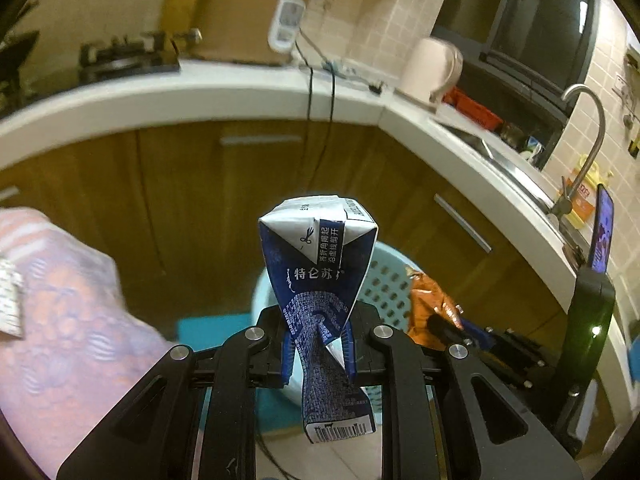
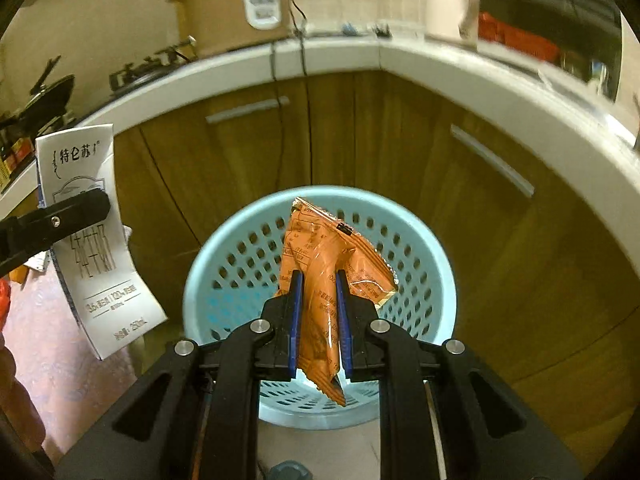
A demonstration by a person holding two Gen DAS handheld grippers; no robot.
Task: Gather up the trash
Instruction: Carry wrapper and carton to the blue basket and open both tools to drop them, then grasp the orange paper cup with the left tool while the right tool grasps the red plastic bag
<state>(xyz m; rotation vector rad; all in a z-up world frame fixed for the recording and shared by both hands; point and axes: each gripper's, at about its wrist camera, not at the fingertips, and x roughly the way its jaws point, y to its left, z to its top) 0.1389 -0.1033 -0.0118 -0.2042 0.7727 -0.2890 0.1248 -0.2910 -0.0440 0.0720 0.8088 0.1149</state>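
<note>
My left gripper (image 1: 318, 344) is shut on a crushed blue and white milk carton (image 1: 320, 276), held upright in the air. The carton also shows at the left of the right wrist view (image 2: 92, 232). My right gripper (image 2: 318, 292) is shut on an orange snack wrapper (image 2: 324, 264) and holds it above the mouth of a light blue perforated trash basket (image 2: 436, 280). In the left wrist view the basket (image 1: 384, 280) sits behind the carton, with the wrapper (image 1: 430, 304) to its right.
Wooden cabinets (image 2: 360, 132) under a white L-shaped counter (image 2: 480, 80) surround the basket. On the counter stand a rice cooker (image 1: 252, 12), a kettle (image 1: 432, 68), a sink with faucet (image 1: 588, 128) and a phone on a stand (image 1: 602, 236). Pink patterned cloth (image 1: 60, 312) lies left.
</note>
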